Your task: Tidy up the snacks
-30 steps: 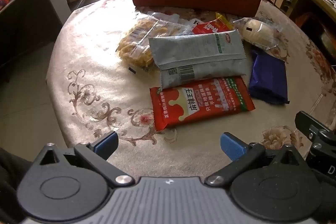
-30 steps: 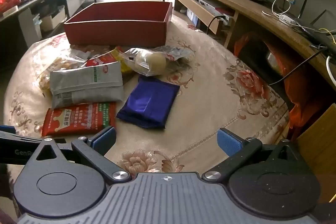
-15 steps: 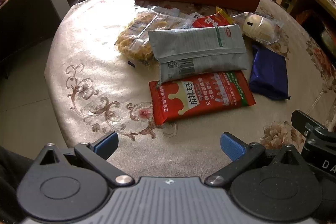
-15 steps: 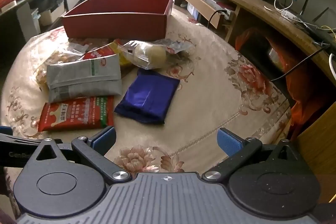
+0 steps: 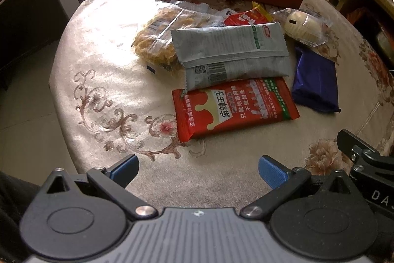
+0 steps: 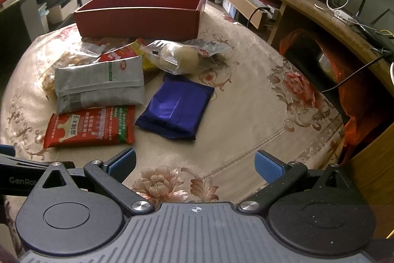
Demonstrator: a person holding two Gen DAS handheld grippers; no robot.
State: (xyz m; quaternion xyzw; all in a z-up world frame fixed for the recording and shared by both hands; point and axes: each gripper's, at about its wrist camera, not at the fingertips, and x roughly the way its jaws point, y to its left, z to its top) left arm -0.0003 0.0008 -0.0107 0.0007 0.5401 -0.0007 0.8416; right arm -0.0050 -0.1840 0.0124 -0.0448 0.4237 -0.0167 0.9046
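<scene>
Left wrist view: my left gripper [image 5: 198, 168] w/ jaws apart over the floral tablecloth [image 5: 103, 80].
Right gripper [image 6: 194, 162] also spread, empty; flat red foil snack pack [image 5: 234, 107] lies nearest, apart from both.

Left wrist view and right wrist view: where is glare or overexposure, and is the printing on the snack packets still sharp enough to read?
Left wrist view: glare washes out the beige embroidered tablecloth at upper left; characters on the flat red foil snack packet are sharp. Right wrist view: the far windows are overexposed; the same packet is smaller, its large characters legible.
</scene>
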